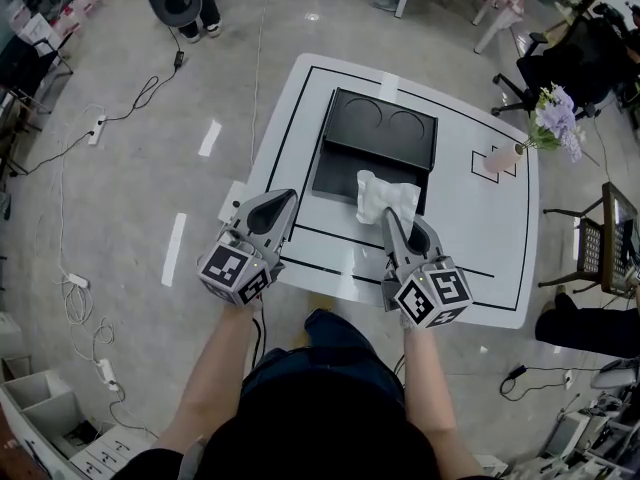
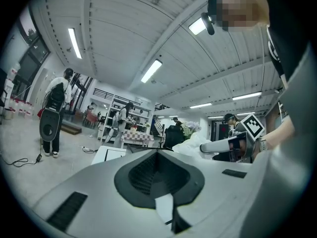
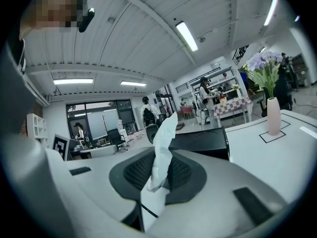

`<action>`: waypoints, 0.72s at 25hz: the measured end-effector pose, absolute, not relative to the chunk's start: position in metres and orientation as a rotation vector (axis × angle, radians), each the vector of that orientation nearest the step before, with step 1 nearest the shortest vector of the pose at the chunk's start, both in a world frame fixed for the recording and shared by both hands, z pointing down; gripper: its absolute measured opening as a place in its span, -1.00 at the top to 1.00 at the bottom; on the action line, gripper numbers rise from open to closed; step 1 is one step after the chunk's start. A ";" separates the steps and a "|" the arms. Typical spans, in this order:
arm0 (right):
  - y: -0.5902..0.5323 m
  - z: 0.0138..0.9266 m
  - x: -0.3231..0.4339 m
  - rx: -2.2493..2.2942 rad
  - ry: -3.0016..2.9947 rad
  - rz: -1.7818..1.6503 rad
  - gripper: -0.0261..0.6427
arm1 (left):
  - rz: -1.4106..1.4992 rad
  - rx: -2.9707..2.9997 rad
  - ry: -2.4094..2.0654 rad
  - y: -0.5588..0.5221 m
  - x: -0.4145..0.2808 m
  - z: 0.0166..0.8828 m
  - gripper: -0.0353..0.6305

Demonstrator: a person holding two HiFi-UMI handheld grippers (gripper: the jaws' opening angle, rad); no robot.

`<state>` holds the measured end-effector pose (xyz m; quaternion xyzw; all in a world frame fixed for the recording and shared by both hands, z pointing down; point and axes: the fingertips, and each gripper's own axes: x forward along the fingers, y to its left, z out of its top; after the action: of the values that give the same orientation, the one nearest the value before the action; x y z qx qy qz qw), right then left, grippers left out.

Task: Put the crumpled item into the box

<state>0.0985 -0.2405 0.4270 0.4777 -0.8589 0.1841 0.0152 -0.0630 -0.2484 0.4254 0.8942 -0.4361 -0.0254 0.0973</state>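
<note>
The right gripper [image 1: 389,215] is pinching a soft, crinkled white tissue [image 1: 386,196]. Its ribbed dark pads are clamping the paper's lower end, and the rest is billowing past the tips over the near part of the matte black rectangular box [image 1: 380,128] with two round recesses. The left gripper [image 1: 288,198], jaws pressed together and empty, is hovering at the left edge of the glossy white table [image 1: 480,238], well apart from the tissue.

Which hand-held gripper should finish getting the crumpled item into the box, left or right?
Right. The right hand-held gripper is already clamped on the crumpled tissue, at the near edge of the black box. The left hand-held gripper holds nothing and sits off to the box's left.
</note>
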 end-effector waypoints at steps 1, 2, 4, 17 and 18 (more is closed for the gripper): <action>-0.246 0.427 0.098 1.482 -2.674 0.576 0.77 | -0.073 2.644 -1.295 -0.252 -0.063 0.426 0.89; -0.251 0.427 0.098 1.478 -2.673 0.580 0.77 | -0.070 2.641 -1.299 -0.257 -0.063 0.427 0.89; -0.262 0.429 0.097 1.472 -2.659 0.586 0.77 | -0.064 2.637 -1.305 -0.266 -0.063 0.428 0.89; -0.310 0.442 0.093 1.393 -2.584 0.571 0.77 | -0.017 2.606 -1.328 -0.299 -0.055 0.440 0.89; -0.312 0.443 0.093 1.387 -2.574 0.564 0.77 | -0.014 2.604 -1.328 -0.301 -0.053 0.440 0.89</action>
<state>0.0935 -0.3119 0.4435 0.4643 -0.8615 0.1886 0.0816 -0.0532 -0.3011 0.4405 0.8855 -0.4517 -0.0048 0.1087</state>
